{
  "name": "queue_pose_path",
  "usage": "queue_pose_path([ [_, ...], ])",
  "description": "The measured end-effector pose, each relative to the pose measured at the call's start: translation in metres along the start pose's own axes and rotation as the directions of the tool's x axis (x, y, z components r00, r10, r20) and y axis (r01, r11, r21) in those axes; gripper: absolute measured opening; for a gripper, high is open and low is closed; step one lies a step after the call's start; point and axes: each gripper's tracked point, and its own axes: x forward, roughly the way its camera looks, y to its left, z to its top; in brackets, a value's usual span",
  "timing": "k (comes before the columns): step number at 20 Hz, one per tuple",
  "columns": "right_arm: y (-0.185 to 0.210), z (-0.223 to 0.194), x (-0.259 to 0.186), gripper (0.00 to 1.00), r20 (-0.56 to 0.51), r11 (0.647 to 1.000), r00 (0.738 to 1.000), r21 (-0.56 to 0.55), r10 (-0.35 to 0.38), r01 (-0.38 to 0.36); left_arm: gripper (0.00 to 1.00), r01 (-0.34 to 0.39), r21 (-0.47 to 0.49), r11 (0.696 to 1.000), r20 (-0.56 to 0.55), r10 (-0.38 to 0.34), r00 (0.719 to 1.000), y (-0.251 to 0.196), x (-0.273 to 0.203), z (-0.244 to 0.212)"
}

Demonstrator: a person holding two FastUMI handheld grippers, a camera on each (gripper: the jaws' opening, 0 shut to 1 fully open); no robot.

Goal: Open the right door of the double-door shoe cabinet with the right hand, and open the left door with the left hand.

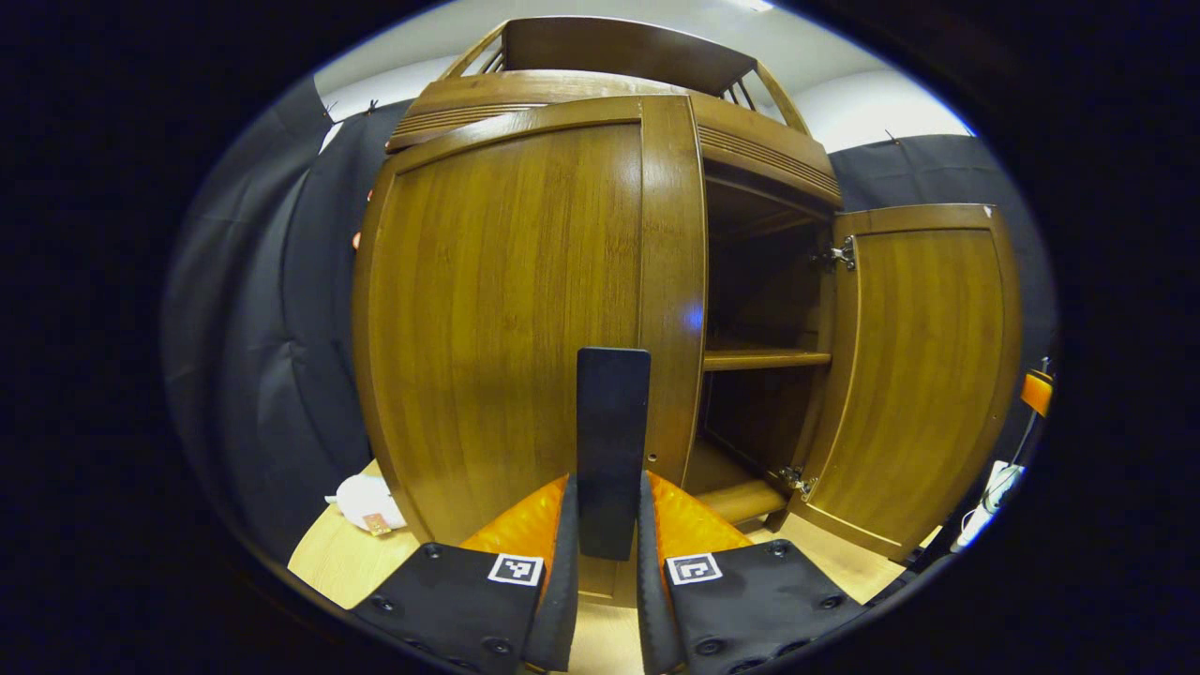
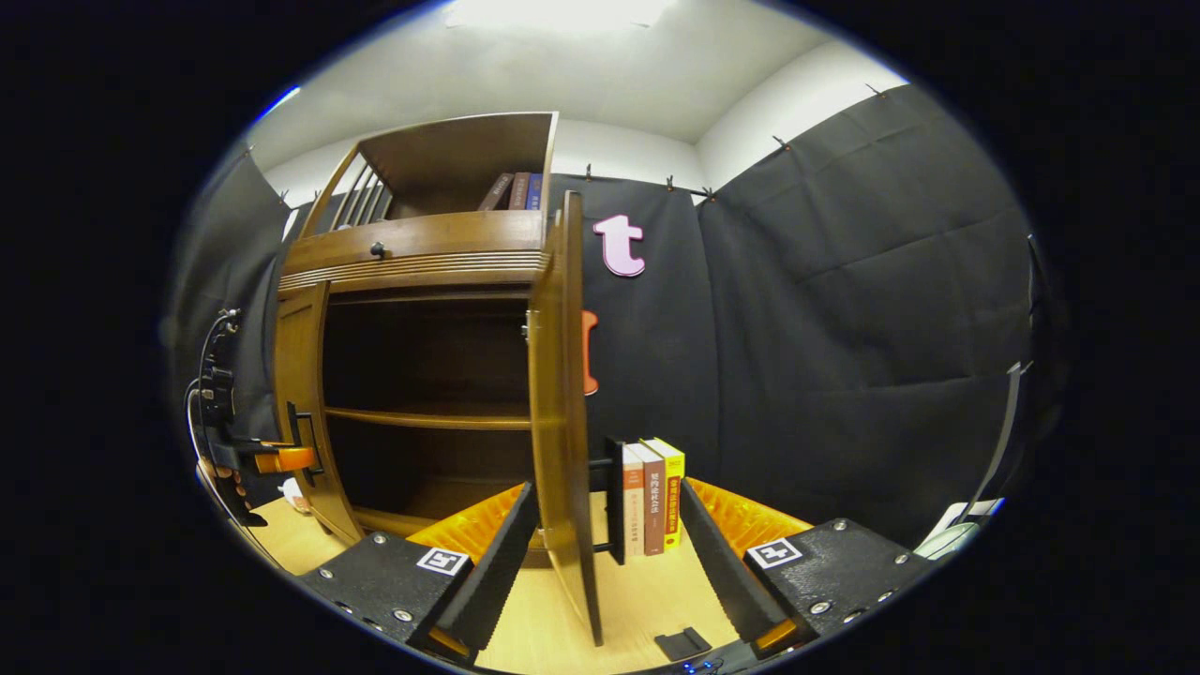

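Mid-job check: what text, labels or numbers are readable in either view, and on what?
Standing books beside the cabinet: spine print too small to read.
Books in its upper compartment: spines blurred, unreadable.
Square markers: coded patterns, no words.

Both views are sharp but heavily bowed toward the rim by the fisheye, lit by a ceiling light (image 2: 553, 14) blown out at twelve o'clock in the right gripper view, with soft sheen on the left door (image 1: 506, 309) and a dim, shadowed cabinet interior (image 2: 427, 352).
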Motion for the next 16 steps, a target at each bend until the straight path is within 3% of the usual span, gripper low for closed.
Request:
queue_pose_path([
  [4, 0.034, -0.001, -0.003, 0.92, 0.000, 0.998, 0.998, -0.006, 0.055, -0.055, 0.31, 0.003, -0.008, 1.000, 0.005, -0.003, 1.000, 0.016, -0.033, 0.000],
  [5, 0.049, 0.000, -0.001, 0.92, 0.000, 0.998, 0.998, -0.007, 0.068, -0.068, 0.31, -0.001, -0.011, 1.000, 0.004, 0.002, 1.000, 0.020, -0.044, 0.000],
  [6, 0.056, 0.001, -0.003, 0.92, 0.000, 0.997, 0.997, -0.005, 0.083, -0.083, 0.37, -0.006, -0.013, 1.000, 0.003, 0.006, 1.000, 0.025, -0.052, 0.000],
  [7, 0.064, 0.002, -0.006, 0.92, 0.001, 0.995, 0.995, -0.004, 0.098, -0.098, 0.31, -0.011, -0.012, 1.000, 0.004, 0.011, 1.000, 0.031, -0.058, 0.000],
  [14, 0.101, 0.005, -0.015, 0.92, 0.003, 0.986, 0.986, 0.005, 0.167, -0.167, 0.24, -0.066, 0.025, 0.998, 0.031, 0.065, 0.997, 0.066, -0.101, -0.005],
  [15, 0.093, 0.003, -0.017, 0.92, 0.003, 0.985, 0.985, 0.005, 0.172, -0.172, 0.14, -0.080, 0.032, 0.996, 0.035, 0.079, 0.996, 0.073, -0.107, -0.005],
  [16, 0.094, 0.003, -0.016, 0.92, 0.003, 0.984, 0.984, 0.007, 0.178, -0.178, 0.17, -0.090, 0.036, 0.995, 0.034, 0.089, 0.995, 0.074, -0.106, -0.003],
])
